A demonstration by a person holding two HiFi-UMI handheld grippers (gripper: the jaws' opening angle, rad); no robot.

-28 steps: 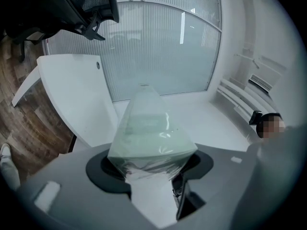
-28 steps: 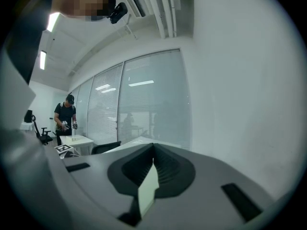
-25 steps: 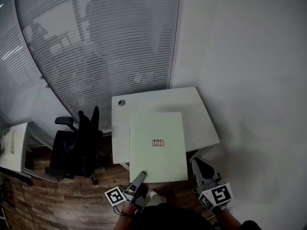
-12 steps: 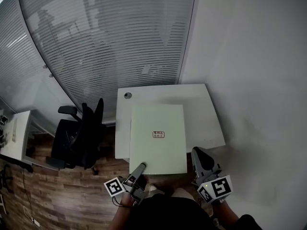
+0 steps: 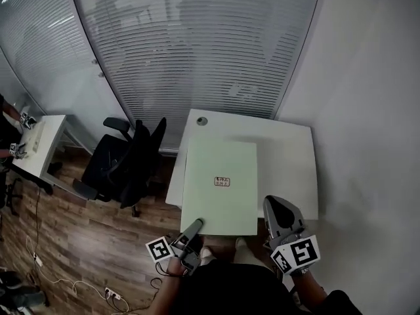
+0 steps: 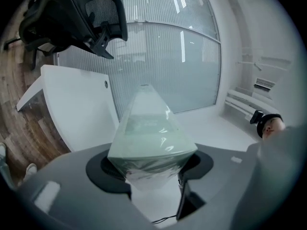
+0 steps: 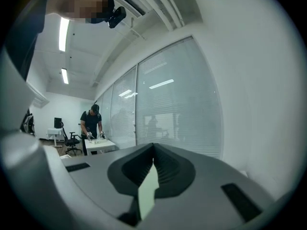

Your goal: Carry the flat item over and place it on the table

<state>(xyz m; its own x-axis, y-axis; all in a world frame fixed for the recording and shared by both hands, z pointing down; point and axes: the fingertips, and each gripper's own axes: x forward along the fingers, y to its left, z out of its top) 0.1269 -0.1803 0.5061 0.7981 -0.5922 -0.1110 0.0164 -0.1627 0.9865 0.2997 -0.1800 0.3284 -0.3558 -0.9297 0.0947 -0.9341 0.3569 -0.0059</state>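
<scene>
The flat item [image 5: 220, 182] is a pale green board with a small label, held level over the front of the white table [image 5: 289, 149]. My left gripper [image 5: 195, 225] is shut on its near left corner. In the left gripper view, that film-wrapped corner [image 6: 146, 128] sits between the jaws [image 6: 151, 162], with the table [image 6: 72, 104] beyond. My right gripper [image 5: 275, 205] hangs just right of the item's near right corner, apart from it. Its jaws [image 7: 153, 147] meet at the tips, and a pale sliver shows low between them.
A black office chair [image 5: 128, 163] stands left of the table on the wood floor. A glass partition with blinds [image 5: 197, 44] runs behind, and a white wall [image 5: 367, 110] closes the right. A second desk [image 5: 39, 143] with a person stands far left. Cables [image 5: 65, 281] lie on the floor.
The head view has swung, bringing more floor, the chair and the far desk into sight. The item stays in my left gripper over the table's front; the right gripper keeps its place beside it.
</scene>
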